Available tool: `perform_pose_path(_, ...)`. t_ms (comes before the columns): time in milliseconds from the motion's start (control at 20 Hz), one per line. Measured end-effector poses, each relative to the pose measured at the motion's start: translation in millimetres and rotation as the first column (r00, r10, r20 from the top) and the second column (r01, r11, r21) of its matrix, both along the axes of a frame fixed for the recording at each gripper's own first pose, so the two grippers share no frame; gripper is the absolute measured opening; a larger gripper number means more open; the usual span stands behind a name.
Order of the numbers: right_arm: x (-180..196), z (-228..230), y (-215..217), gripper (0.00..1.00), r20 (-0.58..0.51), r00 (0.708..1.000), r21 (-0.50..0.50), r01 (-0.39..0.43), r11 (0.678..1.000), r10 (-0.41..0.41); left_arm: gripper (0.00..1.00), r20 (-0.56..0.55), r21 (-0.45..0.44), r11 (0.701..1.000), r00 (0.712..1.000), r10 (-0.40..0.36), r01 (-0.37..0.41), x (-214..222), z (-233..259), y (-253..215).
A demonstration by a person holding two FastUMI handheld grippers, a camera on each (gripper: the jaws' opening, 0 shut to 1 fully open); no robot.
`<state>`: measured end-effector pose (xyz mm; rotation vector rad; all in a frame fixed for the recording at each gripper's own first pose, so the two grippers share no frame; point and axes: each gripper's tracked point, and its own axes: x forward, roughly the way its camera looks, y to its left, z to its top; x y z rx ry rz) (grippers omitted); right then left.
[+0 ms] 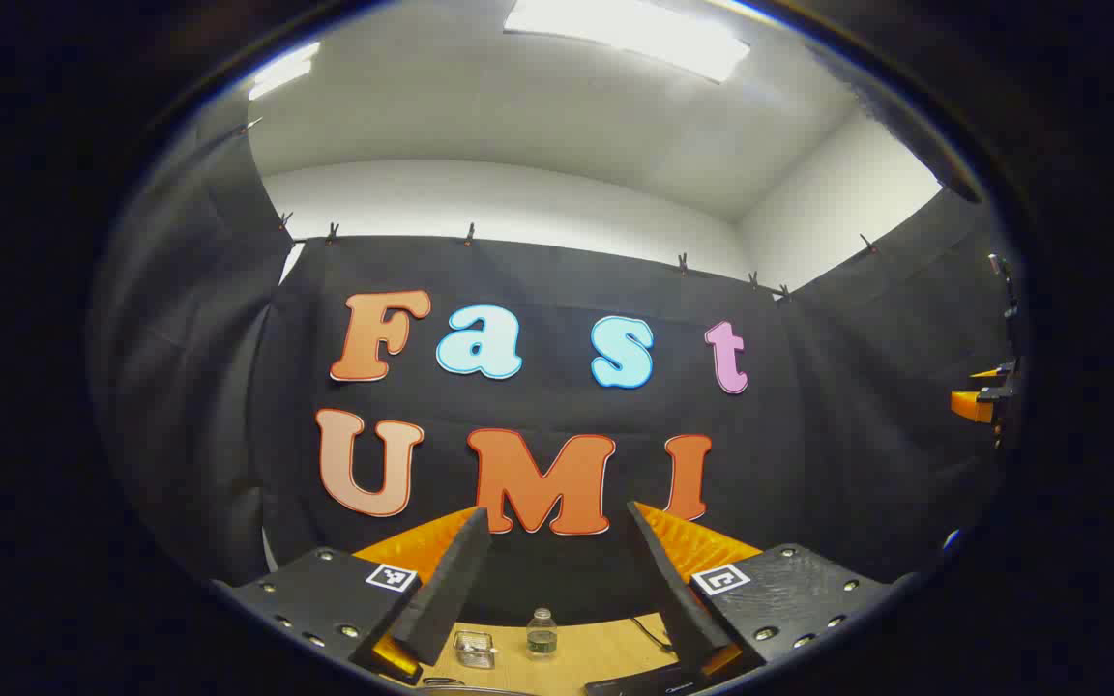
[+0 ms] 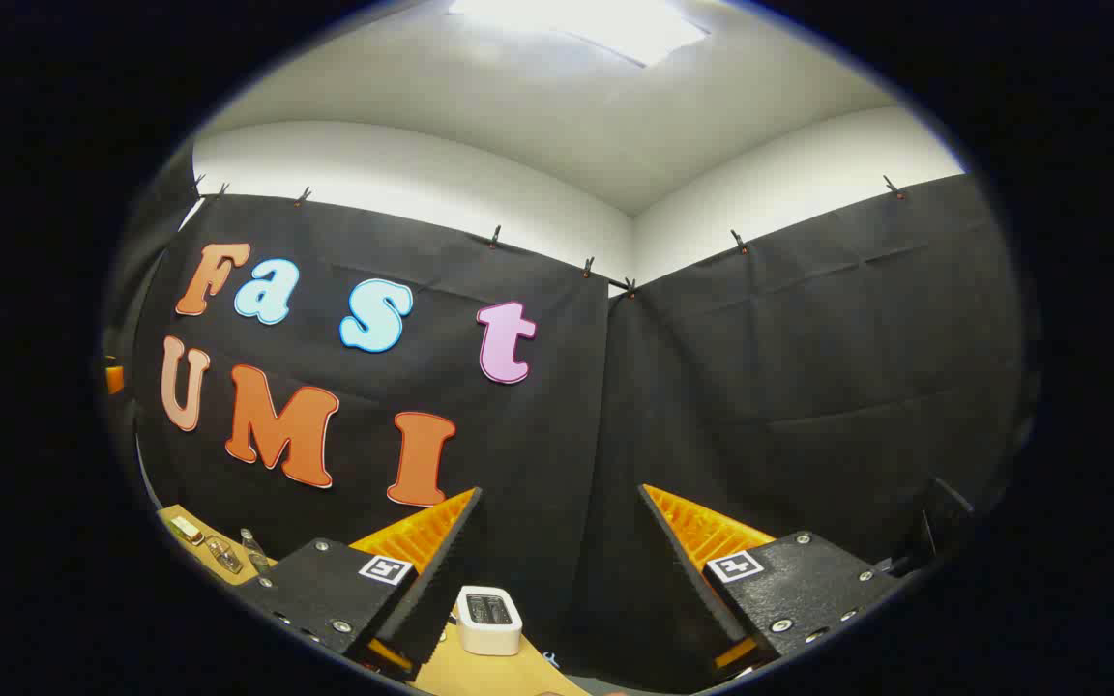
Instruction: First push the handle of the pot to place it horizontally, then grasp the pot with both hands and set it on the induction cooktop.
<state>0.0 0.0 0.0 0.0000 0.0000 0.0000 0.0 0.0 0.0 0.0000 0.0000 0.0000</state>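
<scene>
Both cameras are tilted up at the booth wall and ceiling. My left gripper is open, with nothing between its fingers. Below it runs a strip of wooden table. At the bottom edge of the left gripper view lies a dark flat slab with a black cable leading to it; it may be the cooktop. A thin grey curved rim shows at the very bottom, too little to identify. My right gripper is also open and empty. The right gripper also appears at the far right of the left gripper view.
A small plastic bottle and a clear little box stand near the table's back. In the right gripper view a white toaster sits on the table between the fingers, with the bottle far left.
</scene>
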Motion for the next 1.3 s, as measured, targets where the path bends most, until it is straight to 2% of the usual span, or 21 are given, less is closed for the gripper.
perform_pose_path(450, 8, -11, -32, 0.95, 0.018, 0.999, -0.008, -0.030, 1.000, 0.031, 0.86, -0.002, 0.024, 0.997, 0.998, 0.067, -0.067, -17, 9, -30)
perform_pose_path(550, 10, -14, -37, 0.97, 0.029, 0.998, 0.003, -0.060, 0.998, 0.059, 0.88, 0.001, 0.042, 0.996, 0.997, 0.080, -0.080, -26, 12, -42)
perform_pose_path(650, 16, -23, -42, 0.95, 0.021, 0.996, 0.018, -0.086, 0.996, 0.085, 0.86, 0.012, 0.077, 0.991, 0.994, 0.108, -0.109, -37, 12, -50)
perform_pose_path(800, 28, -35, -44, 0.95, 0.010, 0.992, 0.036, -0.127, 0.991, 0.127, 0.87, 0.013, 0.074, 0.986, 0.989, 0.147, -0.148, -54, 11, -63)
perform_pose_path(850, 30, -37, -45, 0.95, 0.008, 0.991, 0.041, -0.137, 0.990, 0.137, 0.89, 0.011, 0.075, 0.983, 0.986, 0.167, -0.167, -60, 12, -63)
perform_pose_path(900, 33, -40, -46, 0.95, 0.010, 0.989, 0.048, -0.147, 0.988, 0.147, 0.86, 0.009, 0.080, 0.979, 0.983, 0.185, -0.185, -64, 15, -62)
perform_pose_path(1050, 35, -42, -46, 0.95, 0.020, 0.985, 0.069, -0.173, 0.982, 0.172, 0.87, 0.018, 0.102, 0.969, 0.974, 0.225, -0.226, -76, 26, -59)
perform_pose_path(1200, 37, -44, -47, 0.95, 0.028, 0.983, 0.077, -0.183, 0.980, 0.181, 0.87, 0.015, 0.107, 0.966, 0.971, 0.237, -0.237, -80, 30, -58)
perform_pose_path(1300, 38, -46, -49, 0.95, 0.031, 0.983, 0.071, -0.184, 0.980, 0.182, 0.87, 0.015, 0.089, 0.972, 0.976, 0.218, -0.219, -79, 31, -64)
